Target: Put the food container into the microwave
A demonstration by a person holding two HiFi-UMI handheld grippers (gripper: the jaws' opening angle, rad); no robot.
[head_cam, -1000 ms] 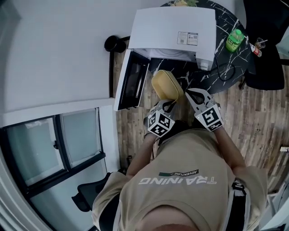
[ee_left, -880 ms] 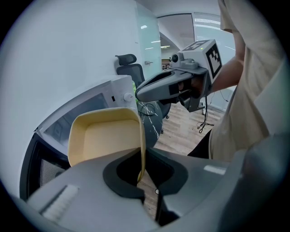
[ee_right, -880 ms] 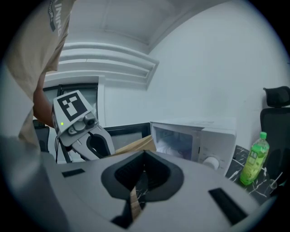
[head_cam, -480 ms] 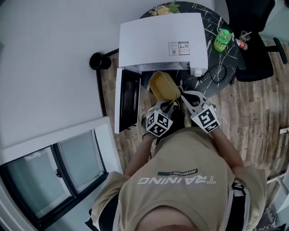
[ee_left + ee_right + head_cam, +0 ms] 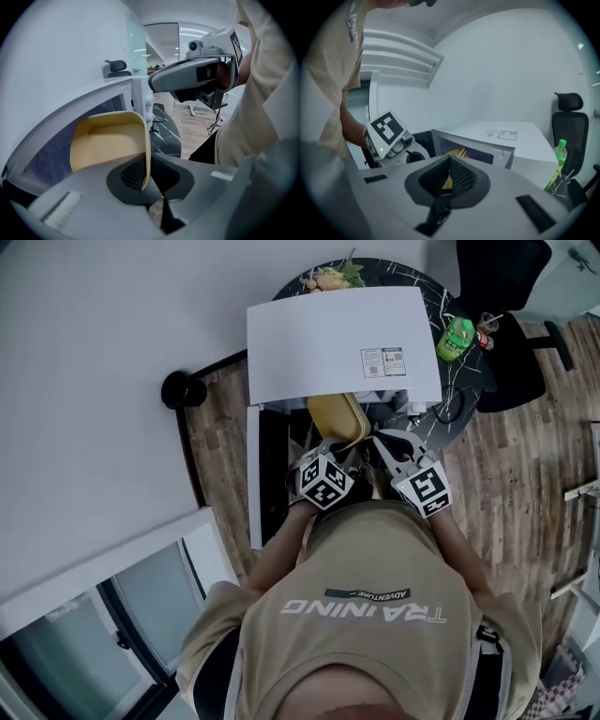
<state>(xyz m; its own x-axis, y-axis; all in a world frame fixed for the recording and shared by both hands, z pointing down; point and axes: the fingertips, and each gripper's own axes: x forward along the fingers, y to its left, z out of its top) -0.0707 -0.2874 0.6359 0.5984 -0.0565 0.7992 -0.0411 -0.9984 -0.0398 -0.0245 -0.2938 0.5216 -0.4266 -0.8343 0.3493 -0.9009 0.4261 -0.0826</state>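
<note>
The yellow food container [image 5: 337,418] [image 5: 110,140] hangs at the mouth of the white microwave [image 5: 342,343] [image 5: 497,136], with its far end hidden under the microwave's top edge. My left gripper [image 5: 343,454] [image 5: 145,173] is shut on the container's near rim. The microwave door [image 5: 267,474] stands swung open to the left. My right gripper [image 5: 382,439] [image 5: 449,168] is just right of the container, with its jaws shut and nothing between them. In the right gripper view a bit of the container [image 5: 454,153] shows inside the dark cavity.
The microwave sits on a black marbled round table [image 5: 469,381]. A green bottle [image 5: 456,334] [image 5: 559,161] stands to the right of the microwave. A black office chair [image 5: 502,287] is beyond the table. A black round object [image 5: 180,390] sits on the floor at the left.
Both grippers have moved forward to the microwave. The container, earlier out in front of the open door, now has its far end under the microwave's top edge.
</note>
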